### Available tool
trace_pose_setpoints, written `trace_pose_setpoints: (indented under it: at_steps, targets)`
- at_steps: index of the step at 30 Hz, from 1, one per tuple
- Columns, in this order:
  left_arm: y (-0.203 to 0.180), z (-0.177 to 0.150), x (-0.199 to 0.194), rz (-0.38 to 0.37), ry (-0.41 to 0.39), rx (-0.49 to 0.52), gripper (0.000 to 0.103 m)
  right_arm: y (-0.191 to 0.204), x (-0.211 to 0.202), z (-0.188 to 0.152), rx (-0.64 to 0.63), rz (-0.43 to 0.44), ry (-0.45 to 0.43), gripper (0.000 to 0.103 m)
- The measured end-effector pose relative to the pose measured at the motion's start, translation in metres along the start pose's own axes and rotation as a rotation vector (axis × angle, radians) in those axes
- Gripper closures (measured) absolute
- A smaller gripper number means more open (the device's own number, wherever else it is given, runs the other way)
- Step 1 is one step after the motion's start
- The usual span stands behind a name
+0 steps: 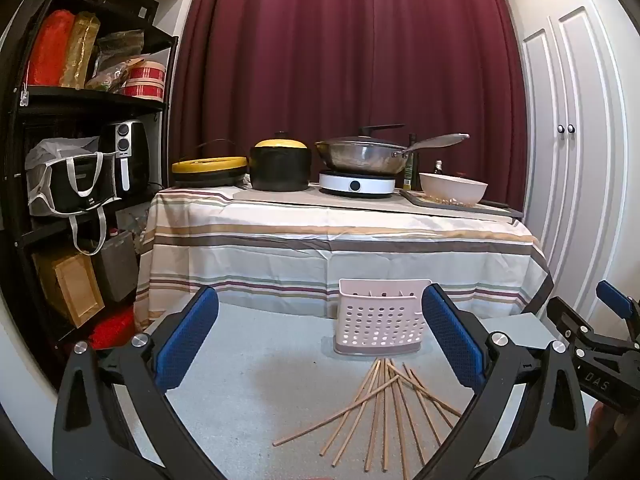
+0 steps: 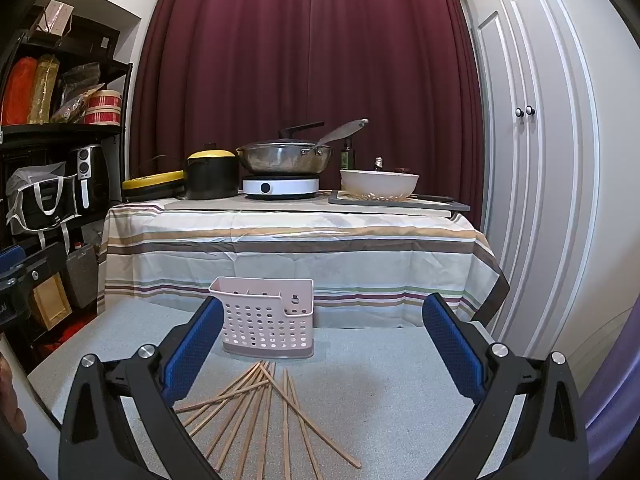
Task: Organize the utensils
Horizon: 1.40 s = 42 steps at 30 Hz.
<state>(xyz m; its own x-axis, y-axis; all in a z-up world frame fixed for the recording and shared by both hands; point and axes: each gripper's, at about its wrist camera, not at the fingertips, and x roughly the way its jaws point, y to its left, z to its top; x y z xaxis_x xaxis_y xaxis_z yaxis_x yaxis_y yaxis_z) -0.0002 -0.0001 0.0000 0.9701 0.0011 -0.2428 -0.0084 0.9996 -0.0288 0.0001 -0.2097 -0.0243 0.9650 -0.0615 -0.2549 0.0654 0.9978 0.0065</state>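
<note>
Several wooden chopsticks (image 1: 384, 412) lie fanned out on the grey table (image 1: 260, 380), in front of a pale pink perforated utensil holder (image 1: 380, 320) that stands upright. My left gripper (image 1: 320, 340) is open and empty, held above the table to the left of the chopsticks. In the right wrist view the chopsticks (image 2: 264, 412) lie just below the holder (image 2: 266, 320). My right gripper (image 2: 320, 344) is open and empty, held above the table (image 2: 380, 380), right of the chopsticks. The right gripper also shows at the left wrist view's right edge.
Behind the grey table stands a table with a striped cloth (image 1: 340, 240) carrying a black pot (image 1: 280, 168), a wok on a cooker (image 1: 360, 160) and a white bowl (image 1: 452, 188). A black shelf unit (image 1: 80, 160) is at left, white cupboard doors (image 1: 568, 140) at right.
</note>
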Motion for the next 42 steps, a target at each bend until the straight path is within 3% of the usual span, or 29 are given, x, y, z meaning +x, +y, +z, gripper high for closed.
trace_pose_setpoints:
  at_steps: [42]
  targets:
    - [0.0008, 0.0029, -0.0018, -0.002, 0.011, 0.003, 0.004, 0.0014, -0.0007, 0.0026, 0.001, -0.003, -0.004, 0.006]
